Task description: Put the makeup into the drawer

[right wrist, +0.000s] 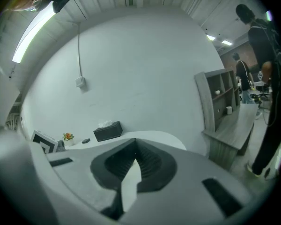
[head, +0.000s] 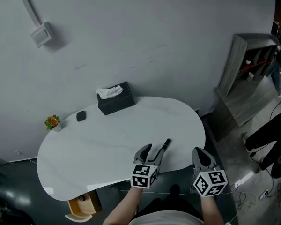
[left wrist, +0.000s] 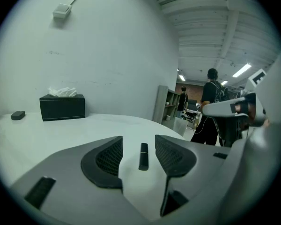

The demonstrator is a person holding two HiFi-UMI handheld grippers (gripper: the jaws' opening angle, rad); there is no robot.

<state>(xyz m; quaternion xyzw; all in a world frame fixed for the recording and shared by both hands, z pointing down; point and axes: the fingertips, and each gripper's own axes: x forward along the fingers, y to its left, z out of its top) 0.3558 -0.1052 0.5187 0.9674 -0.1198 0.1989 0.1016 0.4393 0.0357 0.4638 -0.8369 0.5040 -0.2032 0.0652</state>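
Note:
A slim black makeup stick (head: 166, 145) lies on the white oval table (head: 98, 149) near its front edge. My left gripper (head: 152, 153) rests just behind it, jaws wide open. In the left gripper view the stick (left wrist: 143, 156) lies on the tabletop in the gap between the two pads (left wrist: 107, 158), touching neither. My right gripper (head: 202, 153) hangs off the table's front right edge with its jaws shut and empty; its tips (right wrist: 131, 146) meet in the right gripper view. An open wooden drawer (head: 75, 214) sticks out under the table's front left.
A black tissue box (head: 115, 99) stands at the table's back, with a small black object (head: 81, 116) and a little flower pot (head: 52, 122) to its left. A grey shelf unit (head: 246, 64) stands to the right. People (left wrist: 210, 97) stand beyond it. Cables lie on the floor.

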